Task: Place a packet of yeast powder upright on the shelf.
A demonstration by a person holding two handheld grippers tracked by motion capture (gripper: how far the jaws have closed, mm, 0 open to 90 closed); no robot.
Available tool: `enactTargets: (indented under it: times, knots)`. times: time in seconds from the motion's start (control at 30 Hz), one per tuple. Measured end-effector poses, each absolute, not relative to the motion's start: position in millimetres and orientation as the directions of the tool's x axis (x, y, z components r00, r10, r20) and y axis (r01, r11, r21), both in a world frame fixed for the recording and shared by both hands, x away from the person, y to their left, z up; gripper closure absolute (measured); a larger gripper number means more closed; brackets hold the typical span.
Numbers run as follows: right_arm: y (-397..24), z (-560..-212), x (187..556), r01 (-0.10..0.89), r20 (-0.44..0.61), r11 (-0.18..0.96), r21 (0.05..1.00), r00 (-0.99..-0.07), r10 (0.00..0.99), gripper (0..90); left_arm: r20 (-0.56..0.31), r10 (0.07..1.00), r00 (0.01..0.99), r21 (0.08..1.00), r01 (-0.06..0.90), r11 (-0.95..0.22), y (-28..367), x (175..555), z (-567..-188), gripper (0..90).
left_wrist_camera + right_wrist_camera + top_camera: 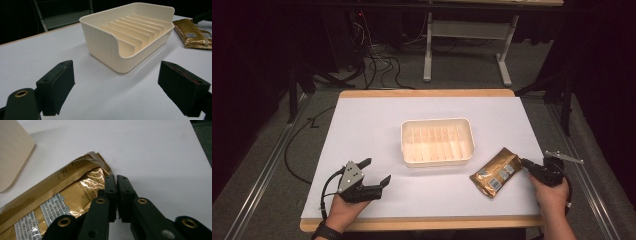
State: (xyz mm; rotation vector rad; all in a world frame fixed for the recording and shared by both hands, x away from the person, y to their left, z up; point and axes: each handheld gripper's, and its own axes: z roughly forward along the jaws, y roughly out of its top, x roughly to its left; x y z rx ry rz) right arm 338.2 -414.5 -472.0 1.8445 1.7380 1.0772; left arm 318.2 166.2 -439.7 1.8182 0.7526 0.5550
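— The gold packet (497, 172), where is it?

— It lies flat on the white table (372, 125), near the right edge and close to the front right corner. It sits just beside the cream tray (437, 141), a little apart from it.

— Do you have hold of it?

— My right gripper (524, 162) is at the packet's right end. In the right gripper view my two black jaws are pressed together, side by side, right at the crinkly edge of the packet (62, 192). I can't tell if a bit of the foil is pinched between them.

— And your other hand?

— My left gripper (378, 171) rests near the front left corner of the table. Its jaws are spread wide with nothing between them. In the left gripper view they point at the tray (125, 37), which stands in the middle of the table.
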Motion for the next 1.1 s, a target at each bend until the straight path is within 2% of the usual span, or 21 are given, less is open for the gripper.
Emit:
enactTargets:
  times: [0.53,0.67,0.8,0.87,1.0,1.1]
  knots:
    - [-411.7,-469.2,304.3,0.668,0.256,-0.135,0.732,-0.087,0.963,87.7,0.022,0.694,0.720,0.942,0.216,-0.255,151.9,325.2,-437.5,14.4]
    - [-415.8,-467.4,299.7,0.642,0.308,-0.188,0.744,-0.079,0.948,73.4,0.023,0.689,0.724,0.942,0.216,-0.258,150.1,325.9,-438.2,14.3]
    - [-423.2,-467.4,297.8,0.611,0.440,-0.322,0.723,-0.047,0.897,54.4,0.020,0.694,0.720,0.941,0.222,-0.257,152.2,325.8,-438.3,14.4]
    - [-426.5,-470.9,299.0,0.612,0.491,-0.379,0.694,-0.017,0.871,48.4,0.022,0.695,0.719,0.940,0.222,-0.260,152.7,325.7,-438.5,14.3]
    - [-434.0,-479.8,302.1,0.621,0.597,-0.474,0.624,0.012,0.803,46.2,0.024,0.696,0.717,0.939,0.223,-0.263,153.0,324.6,-439.1,14.4]
    - [-436.7,-484.2,304.0,0.631,0.624,-0.500,0.593,0.034,0.781,47.1,0.029,0.697,0.716,0.937,0.223,-0.268,153.6,323.9,-439.5,14.3]
